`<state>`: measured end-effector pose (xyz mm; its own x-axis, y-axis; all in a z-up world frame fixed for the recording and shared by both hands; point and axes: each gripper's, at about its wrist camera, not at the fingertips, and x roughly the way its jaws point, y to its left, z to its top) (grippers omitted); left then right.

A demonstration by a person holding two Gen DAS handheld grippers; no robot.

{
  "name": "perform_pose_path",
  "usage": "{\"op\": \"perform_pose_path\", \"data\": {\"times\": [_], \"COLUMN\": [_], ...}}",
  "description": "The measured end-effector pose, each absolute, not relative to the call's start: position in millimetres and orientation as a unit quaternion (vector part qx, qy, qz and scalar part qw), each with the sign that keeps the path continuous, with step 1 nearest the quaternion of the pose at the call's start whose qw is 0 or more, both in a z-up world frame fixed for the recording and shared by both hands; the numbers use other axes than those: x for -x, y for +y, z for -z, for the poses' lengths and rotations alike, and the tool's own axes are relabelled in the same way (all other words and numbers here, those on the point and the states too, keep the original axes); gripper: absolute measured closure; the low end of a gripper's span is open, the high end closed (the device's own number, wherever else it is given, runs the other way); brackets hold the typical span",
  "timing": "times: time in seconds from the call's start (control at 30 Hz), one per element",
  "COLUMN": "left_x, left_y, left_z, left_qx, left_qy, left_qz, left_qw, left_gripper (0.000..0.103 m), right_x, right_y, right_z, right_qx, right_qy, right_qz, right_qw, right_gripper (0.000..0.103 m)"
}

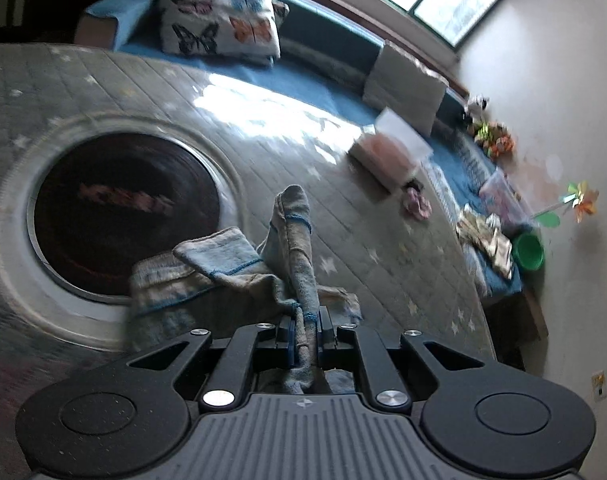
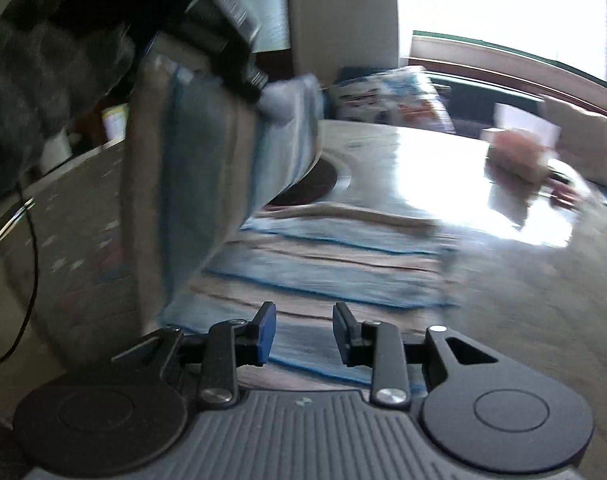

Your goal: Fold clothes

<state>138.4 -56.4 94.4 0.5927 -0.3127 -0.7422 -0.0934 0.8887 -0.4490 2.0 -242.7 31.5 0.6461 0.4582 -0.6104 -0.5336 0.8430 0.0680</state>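
A towel-like cloth with blue and beige stripes [image 1: 291,240] rises crumpled in front of my left gripper [image 1: 305,320], which is shut on a bunched edge of it. In the right wrist view that same gripper [image 2: 257,82] shows at the upper left, holding one end of the cloth [image 2: 207,160] up in the air while the rest lies flat on the table [image 2: 335,256]. My right gripper [image 2: 303,320] hovers low over the flat part. It is open, and nothing sits between its blue pads.
The table wears a grey quilted cover with stars [image 1: 263,120] and has a round dark inset [image 1: 123,216]. A tissue box [image 1: 387,156] stands further back. A butterfly pillow [image 1: 219,16] and green bowl [image 1: 529,250] lie on the blue bench. A black cable [image 2: 31,240] hangs at left.
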Motion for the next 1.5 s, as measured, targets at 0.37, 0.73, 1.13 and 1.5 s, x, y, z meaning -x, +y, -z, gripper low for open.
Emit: {"op": "perform_pose_path", "data": {"times": [0.37,0.73,1.13,1.5], "left_x": [-159,-166,-155,-106], "left_y": [-113,-141,-132,-73], "left_z": [-67,-45,-59,-51], "left_qx": [0.188,0.177,0.189,0.092], "left_qy": [0.492,0.518,0.504,0.486], "left_qz": [0.055,0.071,0.147,0.156], "left_qw": [0.848,0.834,0.83,0.855], "left_gripper": [0.093,0.084,0.071,0.068], "right_x": [-15,-16,-10,1], "right_y": [-301,-302,-309,-342], "right_z": [-2,0,-3,-39], "right_qx": [-0.024,-0.028,-0.029,-0.054], "right_qy": [0.36,0.355,0.362,0.34], "right_qz": [-0.227,-0.235,-0.228,-0.225], "right_qw": [0.905,0.904,0.903,0.912], "right_gripper": [0.07,0.07,0.069,0.067]}}
